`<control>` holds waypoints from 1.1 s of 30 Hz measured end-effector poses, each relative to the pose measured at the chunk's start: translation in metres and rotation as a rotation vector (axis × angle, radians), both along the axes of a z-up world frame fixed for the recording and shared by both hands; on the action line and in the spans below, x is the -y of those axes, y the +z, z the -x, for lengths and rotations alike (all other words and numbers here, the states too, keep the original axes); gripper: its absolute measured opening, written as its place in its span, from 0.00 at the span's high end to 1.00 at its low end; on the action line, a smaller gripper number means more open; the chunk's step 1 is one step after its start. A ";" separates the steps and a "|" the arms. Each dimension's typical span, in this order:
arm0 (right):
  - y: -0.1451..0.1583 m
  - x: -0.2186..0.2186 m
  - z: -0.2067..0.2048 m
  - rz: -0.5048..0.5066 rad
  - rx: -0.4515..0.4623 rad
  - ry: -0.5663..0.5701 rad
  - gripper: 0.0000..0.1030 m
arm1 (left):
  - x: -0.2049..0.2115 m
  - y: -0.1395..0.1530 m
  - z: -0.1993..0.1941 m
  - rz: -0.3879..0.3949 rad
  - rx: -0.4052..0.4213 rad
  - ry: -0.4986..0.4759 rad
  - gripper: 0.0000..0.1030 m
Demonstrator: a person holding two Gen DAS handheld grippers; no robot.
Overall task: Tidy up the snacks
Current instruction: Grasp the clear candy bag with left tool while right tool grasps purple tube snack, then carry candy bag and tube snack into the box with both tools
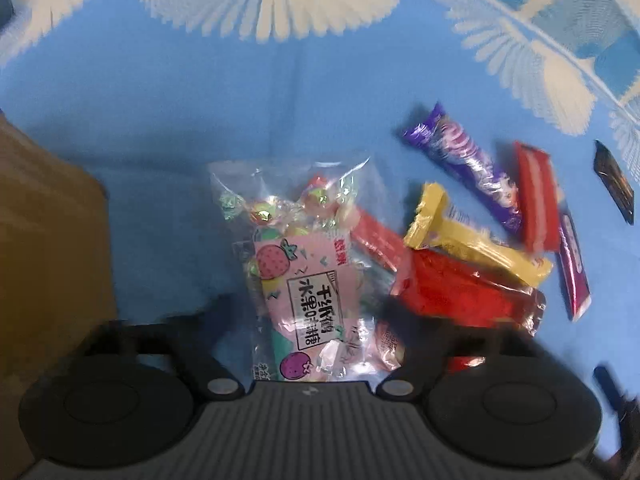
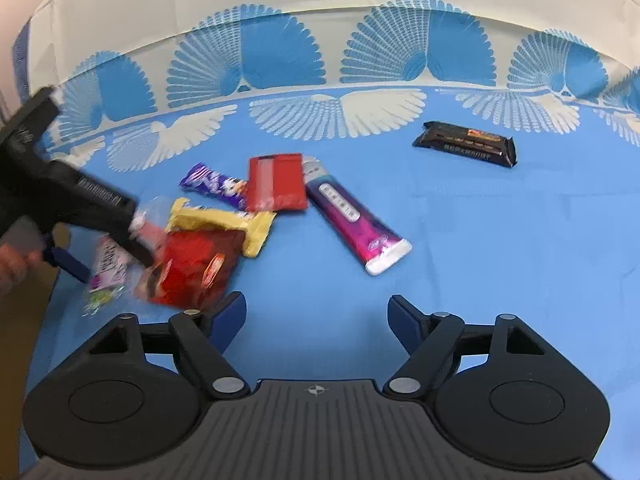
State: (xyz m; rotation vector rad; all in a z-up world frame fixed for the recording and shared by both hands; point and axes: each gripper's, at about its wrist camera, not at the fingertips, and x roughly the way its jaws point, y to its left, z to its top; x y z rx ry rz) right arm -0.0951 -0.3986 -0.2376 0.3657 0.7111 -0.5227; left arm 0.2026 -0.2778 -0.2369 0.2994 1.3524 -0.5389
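Observation:
A clear bag of fruit candies with a pink label [image 1: 304, 272] lies between my left gripper's [image 1: 308, 312] spread fingers, which are blurred; the jaws stand apart around the bag. To its right lie a big red packet [image 1: 460, 292], a yellow bar [image 1: 476, 240], a purple bar [image 1: 468, 164] and a red wafer packet [image 1: 536, 196]. In the right wrist view the left gripper [image 2: 136, 248] is over the candy bag [image 2: 108, 264] at the left. My right gripper [image 2: 318, 312] is open and empty above bare cloth. A magenta tube-shaped packet [image 2: 352, 216] and a black bar [image 2: 466, 144] lie beyond it.
A brown cardboard box [image 1: 44, 248] stands at the left of the candy bag. The blue cloth with white fan patterns [image 2: 500, 260] covers the table. The table's far edge runs along the top of the right wrist view.

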 end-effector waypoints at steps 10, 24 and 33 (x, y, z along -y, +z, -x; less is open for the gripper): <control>-0.036 0.060 -0.074 0.080 -0.195 0.087 0.06 | -0.022 0.027 0.022 0.059 0.027 -0.066 0.85; 0.048 -0.023 0.045 0.067 -0.045 -0.255 0.76 | -0.091 0.136 0.094 0.247 0.081 -0.100 0.85; 0.149 -0.150 0.081 0.078 0.137 -0.113 0.76 | -0.206 0.223 0.156 0.305 0.186 -0.055 0.85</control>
